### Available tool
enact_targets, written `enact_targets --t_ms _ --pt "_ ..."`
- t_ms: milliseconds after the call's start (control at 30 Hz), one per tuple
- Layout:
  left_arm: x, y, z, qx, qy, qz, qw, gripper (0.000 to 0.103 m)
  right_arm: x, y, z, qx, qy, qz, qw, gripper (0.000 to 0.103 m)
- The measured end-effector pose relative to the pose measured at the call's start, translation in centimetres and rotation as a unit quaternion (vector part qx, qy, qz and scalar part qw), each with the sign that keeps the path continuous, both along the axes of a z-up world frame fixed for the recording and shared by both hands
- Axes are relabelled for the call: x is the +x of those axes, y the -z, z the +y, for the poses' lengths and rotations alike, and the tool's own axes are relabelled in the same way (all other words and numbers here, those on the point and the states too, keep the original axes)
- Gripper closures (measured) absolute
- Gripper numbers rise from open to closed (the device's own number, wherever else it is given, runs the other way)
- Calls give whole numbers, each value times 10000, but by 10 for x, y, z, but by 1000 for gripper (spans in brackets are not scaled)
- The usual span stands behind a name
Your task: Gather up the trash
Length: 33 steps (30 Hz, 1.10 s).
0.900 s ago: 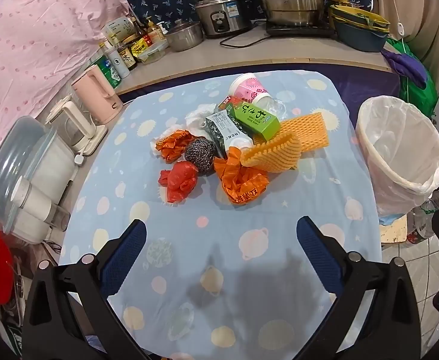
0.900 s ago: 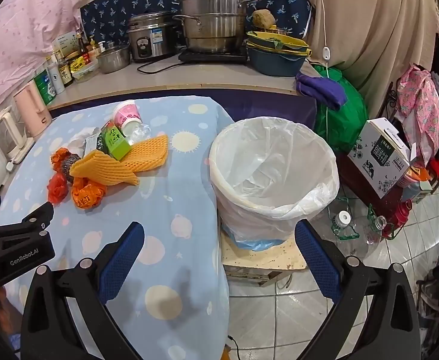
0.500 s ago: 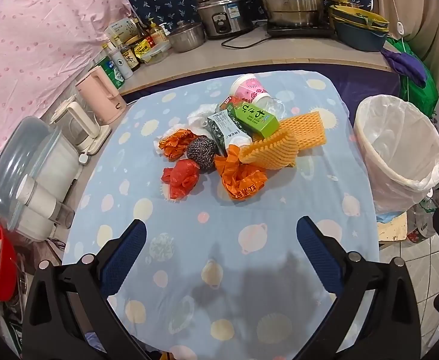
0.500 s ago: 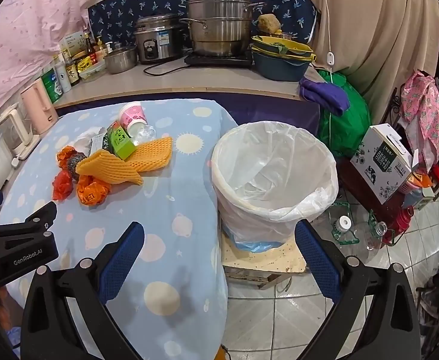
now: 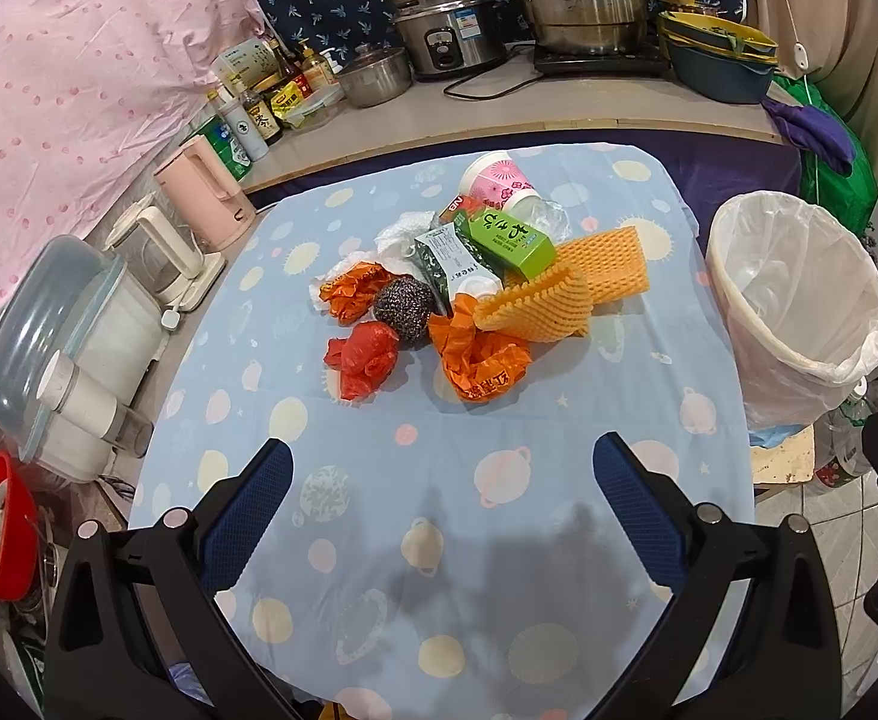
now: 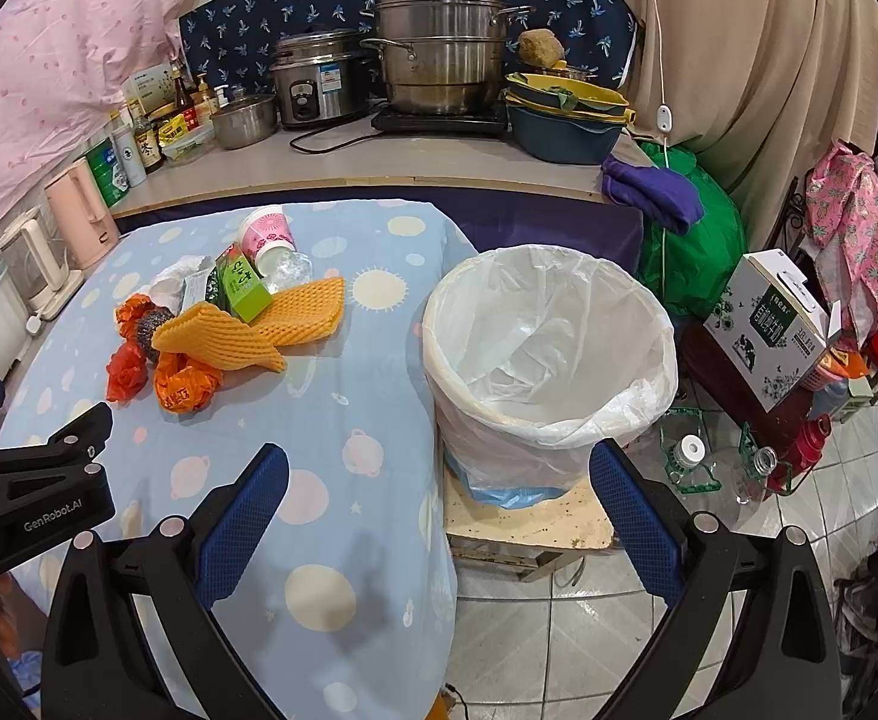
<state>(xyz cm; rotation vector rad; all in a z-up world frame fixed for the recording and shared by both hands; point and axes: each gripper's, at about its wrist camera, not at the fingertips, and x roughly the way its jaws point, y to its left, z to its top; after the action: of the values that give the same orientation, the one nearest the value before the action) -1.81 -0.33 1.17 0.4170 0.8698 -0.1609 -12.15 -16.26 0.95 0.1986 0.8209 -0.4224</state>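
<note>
Both tools hang wide and empty over the bench: the left tool faces the trash pile ahead. Best start is probably the nearest orange wrapper, then the lined bin ahead of the right tool.

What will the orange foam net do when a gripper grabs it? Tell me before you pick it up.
The orange foam net already lies folded over on itself, so it is probably floppy and will sag from one pinch. Its open mesh looks airy, so likely very light and squashy. It leans against the green carton, so pulling it may nudge that carton.
</note>
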Motion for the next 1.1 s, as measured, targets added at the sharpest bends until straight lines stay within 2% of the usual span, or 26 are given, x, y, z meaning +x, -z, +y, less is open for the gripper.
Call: enact_targets --t_ms 633,1100 --pt "-1 -5 -1 -20 18 17 10000 7 0 0 -2 -2 10 2 10000 7" --pt "2 5 0 -72 -4 74 9999 7 0 0 -2 -2 -1 -1 10000 7"
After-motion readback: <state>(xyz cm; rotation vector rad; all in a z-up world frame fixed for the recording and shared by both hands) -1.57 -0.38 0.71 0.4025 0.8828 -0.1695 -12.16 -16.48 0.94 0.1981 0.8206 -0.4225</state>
